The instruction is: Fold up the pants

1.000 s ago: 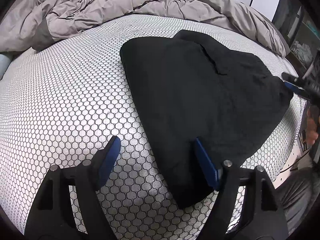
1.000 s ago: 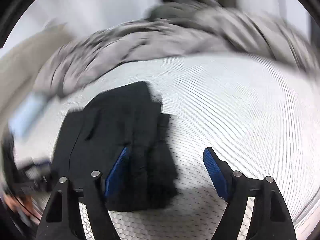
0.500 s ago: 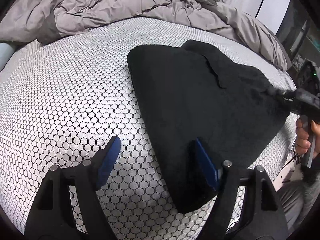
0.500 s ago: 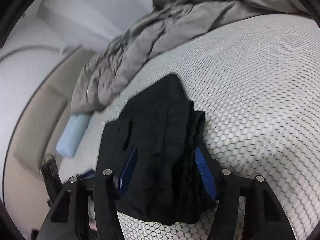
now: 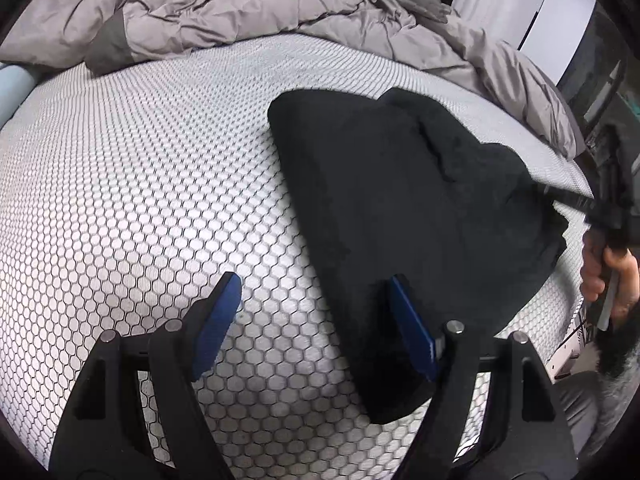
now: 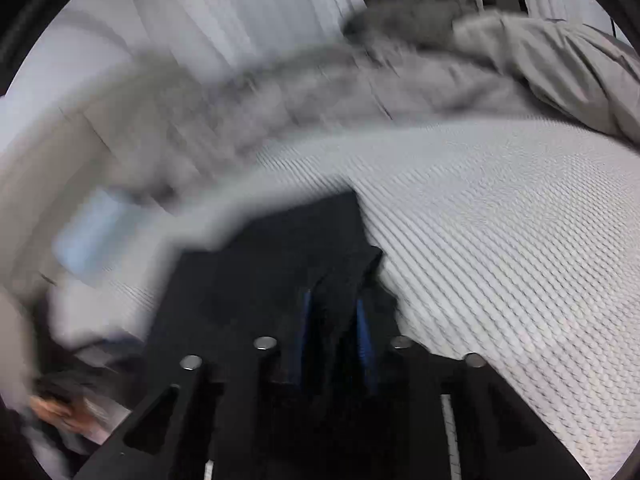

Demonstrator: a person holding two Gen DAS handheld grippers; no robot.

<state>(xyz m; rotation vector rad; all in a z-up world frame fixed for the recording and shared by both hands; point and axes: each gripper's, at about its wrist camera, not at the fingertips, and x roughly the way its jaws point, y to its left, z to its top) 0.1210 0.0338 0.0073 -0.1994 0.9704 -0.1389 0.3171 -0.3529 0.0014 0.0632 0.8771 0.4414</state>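
Bedding surface: a honeycomb-patterned mattress (image 5: 160, 200) carries black pants (image 5: 400, 216), folded into a compact dark bundle.

Crumpled grey duvet (image 5: 248, 4) lies heaped along the far edge, from ten to two o'clock in the left wrist view; a pale blue pillow (image 5: 14, 84) shows at nine o'clock. The pants occupy the centre-right of that view, from one o'clock down to five o'clock. The left gripper (image 5: 316, 316) hangs with its jaws spread wide; its left blue pad is over bare mattress, its right pad over the near edge of the pants, nothing clamped between them. The right gripper (image 6: 332, 320) has just been closing its jaws, and a bunched fold of the pants is now pinched between the blue pads. Its view is motion-blurred. A hand (image 5: 608, 276) holding that gripper's handle shows at three o'clock in the left wrist view.
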